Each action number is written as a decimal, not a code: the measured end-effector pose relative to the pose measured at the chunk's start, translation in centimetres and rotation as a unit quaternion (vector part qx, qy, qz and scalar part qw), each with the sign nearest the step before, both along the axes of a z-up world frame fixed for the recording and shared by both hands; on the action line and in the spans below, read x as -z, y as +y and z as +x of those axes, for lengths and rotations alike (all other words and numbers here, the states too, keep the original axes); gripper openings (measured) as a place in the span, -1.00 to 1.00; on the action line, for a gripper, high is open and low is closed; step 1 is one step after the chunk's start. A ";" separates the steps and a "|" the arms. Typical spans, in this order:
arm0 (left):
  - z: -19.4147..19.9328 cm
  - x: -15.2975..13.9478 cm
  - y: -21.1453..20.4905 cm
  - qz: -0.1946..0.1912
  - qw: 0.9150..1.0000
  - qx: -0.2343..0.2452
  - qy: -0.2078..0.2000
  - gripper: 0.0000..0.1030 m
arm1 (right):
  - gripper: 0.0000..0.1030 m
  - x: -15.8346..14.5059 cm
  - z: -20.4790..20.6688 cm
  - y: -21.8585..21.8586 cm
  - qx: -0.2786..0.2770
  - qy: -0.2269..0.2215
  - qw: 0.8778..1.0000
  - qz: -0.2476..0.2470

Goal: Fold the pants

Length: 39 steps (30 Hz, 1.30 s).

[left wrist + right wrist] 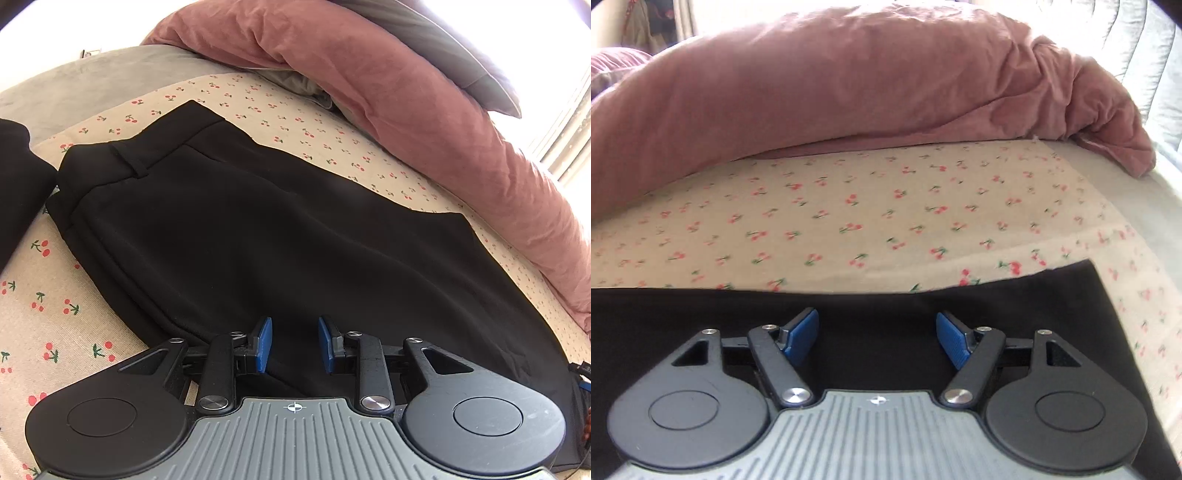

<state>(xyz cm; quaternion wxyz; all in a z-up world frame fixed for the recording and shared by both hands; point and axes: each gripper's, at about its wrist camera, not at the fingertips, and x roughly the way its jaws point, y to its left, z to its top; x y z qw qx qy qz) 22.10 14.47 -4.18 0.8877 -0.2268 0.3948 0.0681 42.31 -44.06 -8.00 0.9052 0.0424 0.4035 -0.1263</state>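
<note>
With both tongs, left [294, 344] and right [877, 338], parted and empty, the pants [258, 229] hem is best gripped squarely.

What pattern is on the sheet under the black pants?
Small red cherries with green stems on a cream sheet, clearest in the right wrist view.

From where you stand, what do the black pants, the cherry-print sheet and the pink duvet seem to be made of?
The black pants look like a smooth, matte woven suiting, perhaps a polyester blend: they lie flat with faint sheen and crisp waistband seams. The cherry-print sheet seems a light, matte printed cotton. The pink duvet looks like soft washed cotton over padding, finely crinkled and puffy. None can be told for certain.
</note>
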 end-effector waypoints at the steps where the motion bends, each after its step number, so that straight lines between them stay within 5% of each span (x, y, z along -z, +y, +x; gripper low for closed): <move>1: 0.0 0.0 -0.1 0.004 1.000 0.001 0.000 -0.45 | 0.70 0.1 0.4 -0.2 0.016 0.001 1.000 -0.012; 3: 0.0 -0.1 -0.2 0.005 1.000 0.004 -0.001 -0.37 | 0.67 0.1 0.8 -0.3 0.058 0.005 0.997 -0.041; 6: -0.3 -0.2 0.1 -0.008 1.000 -0.001 -0.001 -0.34 | 0.08 -1.8 -1.1 0.7 0.071 -0.041 0.997 -0.013; 9: -0.4 -0.4 0.9 -0.021 1.000 -0.013 -0.002 -0.31 | 0.11 -3.7 -3.9 4.1 -0.032 -0.077 0.995 0.056; 12: -0.3 -0.1 3.3 -0.009 0.999 -0.044 -0.013 -0.30 | 0.15 -3.5 -6.5 9.4 -0.138 -0.031 0.987 0.075; 14: -0.5 0.2 6.5 -0.051 0.996 -0.073 -0.024 -0.30 | 0.16 -2.4 -7.7 11.0 -0.148 0.007 0.988 0.046; 18: -2.5 0.6 12.4 -0.154 0.977 -0.146 -0.033 -0.31 | 0.81 -0.5 -9.8 7.3 -0.066 0.013 0.998 -0.006; 23: -3.3 1.4 15.0 -0.244 0.954 -0.171 -0.039 -0.33 | 0.77 -1.8 -14.8 1.6 0.105 0.029 0.994 0.017; 30: -2.0 -1.4 8.4 -0.141 0.985 -0.072 -0.066 0.02 | 0.73 -2.7 -19.1 1.4 0.066 0.008 0.992 0.106; 33: -1.0 -1.0 5.1 -0.099 0.994 -0.033 -0.038 0.13 | 0.81 -0.5 -19.4 1.1 0.062 0.013 0.998 0.021; 35: -0.5 -0.2 3.6 -0.073 0.997 -0.018 -0.013 0.13 | 0.98 -0.4 -20.0 -0.6 0.107 0.021 0.994 0.012; 37: -0.3 -0.2 2.6 -0.039 0.999 -0.004 -0.013 0.13 | 0.71 -1.0 -20.8 -3.3 0.150 0.010 0.988 0.035; 39: -0.2 -0.4 1.9 -0.014 1.000 0.002 -0.008 0.13 | 0.66 -1.4 -21.9 -5.8 0.197 0.001 0.980 0.037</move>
